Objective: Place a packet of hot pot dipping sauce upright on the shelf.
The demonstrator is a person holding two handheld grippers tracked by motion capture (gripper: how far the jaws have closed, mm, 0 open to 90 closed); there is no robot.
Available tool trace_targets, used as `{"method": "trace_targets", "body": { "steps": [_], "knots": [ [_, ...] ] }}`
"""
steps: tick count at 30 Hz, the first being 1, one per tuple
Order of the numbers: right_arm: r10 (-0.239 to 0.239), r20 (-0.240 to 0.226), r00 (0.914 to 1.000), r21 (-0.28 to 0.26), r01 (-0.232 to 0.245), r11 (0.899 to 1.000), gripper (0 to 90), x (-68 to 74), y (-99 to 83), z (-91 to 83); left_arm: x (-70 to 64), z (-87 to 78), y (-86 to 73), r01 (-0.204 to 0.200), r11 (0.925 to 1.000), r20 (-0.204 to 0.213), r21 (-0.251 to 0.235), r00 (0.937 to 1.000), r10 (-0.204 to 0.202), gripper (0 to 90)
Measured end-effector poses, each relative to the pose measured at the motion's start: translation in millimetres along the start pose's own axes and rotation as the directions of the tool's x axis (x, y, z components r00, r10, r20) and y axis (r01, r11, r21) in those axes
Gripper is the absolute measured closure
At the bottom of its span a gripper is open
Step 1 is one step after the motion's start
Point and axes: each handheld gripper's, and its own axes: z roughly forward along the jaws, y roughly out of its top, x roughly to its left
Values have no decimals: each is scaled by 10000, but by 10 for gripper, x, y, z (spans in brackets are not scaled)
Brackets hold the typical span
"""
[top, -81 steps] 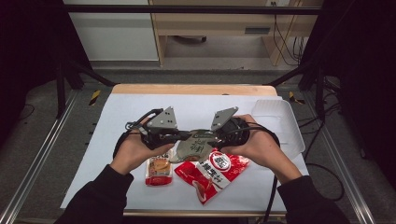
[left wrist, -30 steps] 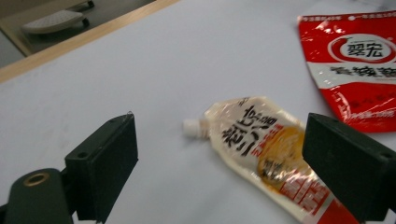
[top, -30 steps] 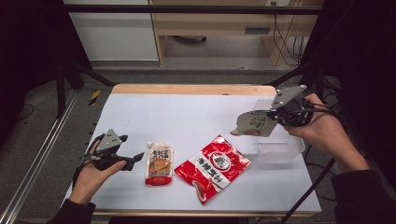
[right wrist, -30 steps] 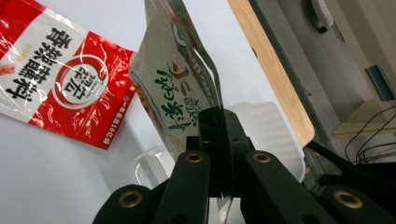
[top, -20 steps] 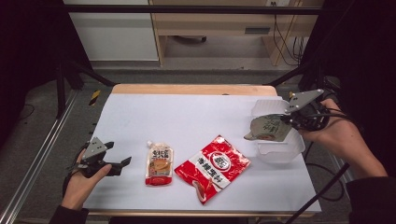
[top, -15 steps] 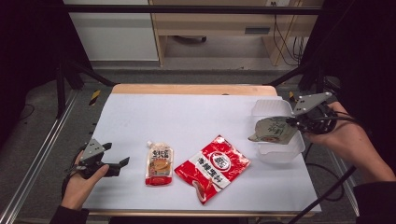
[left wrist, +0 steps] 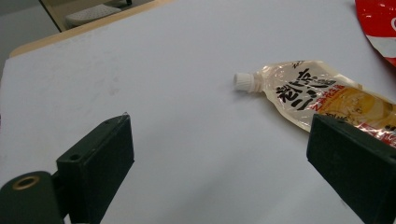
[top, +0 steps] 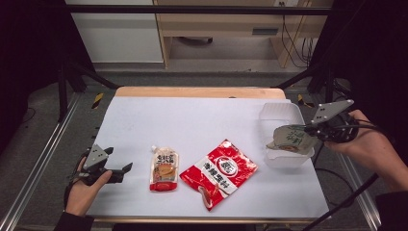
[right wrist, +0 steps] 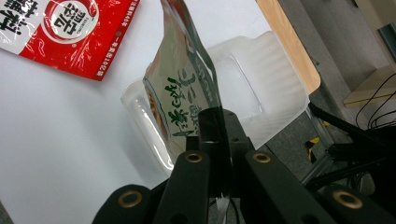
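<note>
My right gripper [top: 312, 133] is shut on the edge of a grey-green packet [top: 292, 138], holding it over the clear plastic container [top: 278, 113] at the table's right side. In the right gripper view the packet [right wrist: 183, 100] rises from the closed jaws of my right gripper [right wrist: 217, 133] above the container [right wrist: 261, 88]. My left gripper [top: 124, 170] rests open near the table's front left, with nothing between its jaws. A spouted sauce pouch [top: 163, 168] lies just right of it, and the left gripper view shows that pouch [left wrist: 322, 98] ahead. A red packet [top: 219, 172] lies at the front centre.
The white sheet [top: 192, 125] covers the table, and a wooden edge [top: 192, 92] runs along the far side. Metal rails [top: 43, 159] flank the table. Cables and a shelf stand beyond the far edge.
The two grippers parted from the table's middle. My right one carried the grey-green packet right to the container, lowering it there. My left one drew back to the front left and opened.
</note>
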Motion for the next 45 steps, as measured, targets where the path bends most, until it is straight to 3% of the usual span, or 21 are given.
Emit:
{"method": "trace_targets", "body": {
  "steps": [8, 27, 39, 45],
  "knots": [
    [-222, -357, 9991, 326, 234, 9992, 900, -1, -38, 58, 22, 1, -14, 27, 10000, -73, 67, 10000, -27, 72],
    [-74, -796, 9968, 558, 118, 9984, 900, 47, -119, 316, 21, 8, -21, 20, 9999, 53, 132, 10000, -20, 72],
    [469, -1101, 9928, 494, -417, 9979, 900, 46, -243, 513, 57, -9, -34, 28, 9999, 78, 143, 10000, -29, 72],
    [788, -1056, 9913, 291, -761, 9967, 874, 16, -317, 529, 54, -7, -35, 15, 9999, 115, 144, 9999, -17, 72]
  ]
}}
